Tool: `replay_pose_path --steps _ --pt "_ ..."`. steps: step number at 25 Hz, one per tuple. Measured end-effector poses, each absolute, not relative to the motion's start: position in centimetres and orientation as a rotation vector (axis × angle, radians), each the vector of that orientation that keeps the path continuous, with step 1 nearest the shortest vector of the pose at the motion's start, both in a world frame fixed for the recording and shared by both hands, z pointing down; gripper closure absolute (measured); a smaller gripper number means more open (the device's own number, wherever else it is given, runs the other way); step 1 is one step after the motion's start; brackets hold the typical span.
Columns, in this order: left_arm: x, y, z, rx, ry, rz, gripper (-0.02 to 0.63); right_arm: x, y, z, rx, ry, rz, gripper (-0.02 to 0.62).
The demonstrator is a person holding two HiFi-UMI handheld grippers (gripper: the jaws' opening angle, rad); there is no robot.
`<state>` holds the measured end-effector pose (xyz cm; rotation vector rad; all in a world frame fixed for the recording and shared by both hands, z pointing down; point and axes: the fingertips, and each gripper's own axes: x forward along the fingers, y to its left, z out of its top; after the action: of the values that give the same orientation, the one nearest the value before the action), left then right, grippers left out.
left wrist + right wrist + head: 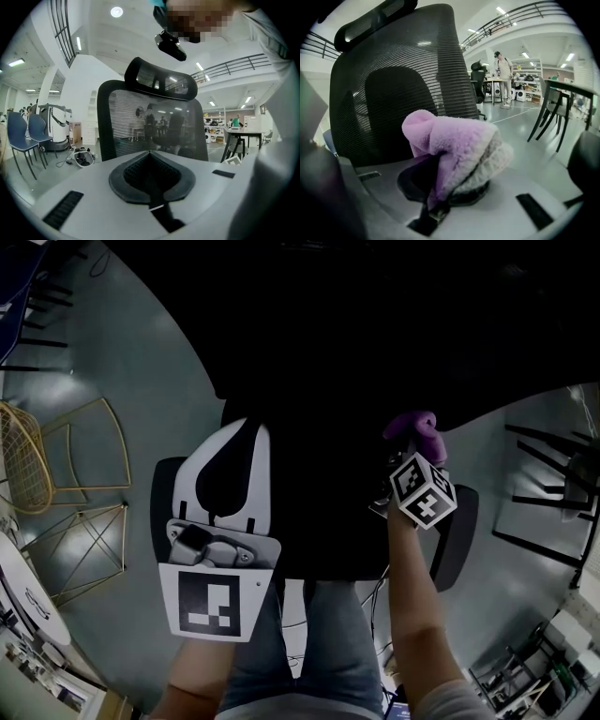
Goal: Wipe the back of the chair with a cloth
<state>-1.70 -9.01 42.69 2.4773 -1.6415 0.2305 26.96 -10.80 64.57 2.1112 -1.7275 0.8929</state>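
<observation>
The black mesh office chair [328, 381] fills the middle of the head view as a dark mass. In the left gripper view its back [154, 126] and headrest [161, 79] stand upright just ahead. My left gripper [234, 451] is held low at the chair's left, jaws shut with nothing between them [150, 154]. My right gripper [412, 460] is shut on a fluffy purple cloth [417, 432], bunched over the jaws [454, 145]. The chair back [393, 70] rises close behind the cloth, to the left; whether they touch I cannot tell.
Gold wire chairs [66, 474] and a round white table [28, 601] stand on the left. Black chair legs [553, 484] are on the right. Blue chairs [28, 136] and a black table [562, 98] lie further off. A person [502, 79] stands far behind.
</observation>
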Motion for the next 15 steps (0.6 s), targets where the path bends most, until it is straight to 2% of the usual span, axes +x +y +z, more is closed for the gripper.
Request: replay_pose_path --steps 15 --pt "-7.1 -8.5 42.0 2.457 -1.723 0.205 0.592 14.3 -13.5 64.2 1.916 -1.929 0.888 0.54"
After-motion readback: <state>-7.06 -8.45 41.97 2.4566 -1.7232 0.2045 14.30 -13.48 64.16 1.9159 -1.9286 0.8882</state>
